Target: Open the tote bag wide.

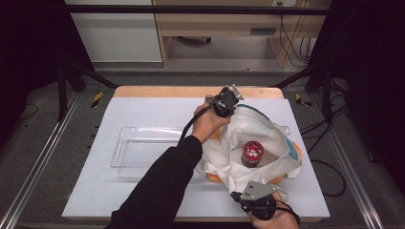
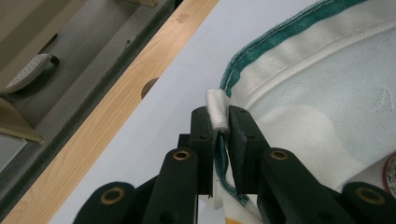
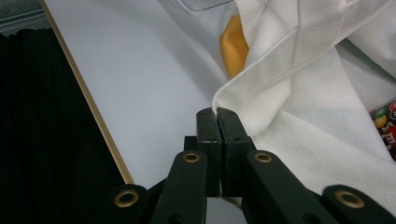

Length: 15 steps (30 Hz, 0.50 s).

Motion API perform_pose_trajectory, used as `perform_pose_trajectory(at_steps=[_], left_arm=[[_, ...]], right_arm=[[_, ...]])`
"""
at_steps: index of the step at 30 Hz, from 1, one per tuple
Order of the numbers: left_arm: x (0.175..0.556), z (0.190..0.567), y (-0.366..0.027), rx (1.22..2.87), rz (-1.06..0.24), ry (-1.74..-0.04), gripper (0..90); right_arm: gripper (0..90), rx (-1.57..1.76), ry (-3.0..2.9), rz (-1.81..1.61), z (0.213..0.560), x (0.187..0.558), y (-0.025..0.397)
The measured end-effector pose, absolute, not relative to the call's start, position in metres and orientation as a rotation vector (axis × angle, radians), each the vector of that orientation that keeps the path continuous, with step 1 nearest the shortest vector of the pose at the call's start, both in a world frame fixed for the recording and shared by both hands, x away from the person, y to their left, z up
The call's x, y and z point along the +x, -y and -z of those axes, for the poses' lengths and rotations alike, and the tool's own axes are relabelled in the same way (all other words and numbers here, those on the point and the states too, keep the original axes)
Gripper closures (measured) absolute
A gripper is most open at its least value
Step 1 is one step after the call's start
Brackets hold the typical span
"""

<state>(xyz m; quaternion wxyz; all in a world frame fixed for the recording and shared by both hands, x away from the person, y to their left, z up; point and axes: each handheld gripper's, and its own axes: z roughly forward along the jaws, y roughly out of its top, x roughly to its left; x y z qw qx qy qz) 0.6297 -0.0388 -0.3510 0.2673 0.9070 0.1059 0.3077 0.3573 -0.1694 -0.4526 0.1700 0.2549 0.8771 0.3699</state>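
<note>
A white cloth bag [image 1: 260, 129] with green trim and orange patches lies open at the right of the white mat. Inside it stands a red can [image 1: 252, 153] with a printed label. My left gripper [image 1: 227, 101] is at the bag's far rim, shut on the white rim cloth [image 2: 218, 112] beside the green trim. My right gripper [image 1: 248, 193] is at the near rim, shut on a fold of the bag's white edge [image 3: 233, 95]. The two hold the bag's mouth apart. In the right gripper view a bit of the can [image 3: 385, 123] shows at the right edge.
A clear plastic tray [image 1: 143, 150] lies on the white mat [image 1: 119, 191] left of the bag, partly under the left forearm. The wooden table edge [image 1: 191, 91] runs along the far side. Black frame posts stand at both sides.
</note>
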Motion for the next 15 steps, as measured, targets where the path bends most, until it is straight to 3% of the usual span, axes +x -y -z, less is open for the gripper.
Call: perform_pose_trajectory(at_steps=[10,15], left_arm=[[0.623,0.349,0.038,2.445,-0.839,-0.276,78.9],[0.615,0.344,0.032,2.427,-0.852,-0.264,63.6]], right_arm=[[85.4,0.771,-2.484,-1.074,0.453,0.358,0.173],[71.6,0.779,-2.457,-1.101,0.449,0.356,0.175]])
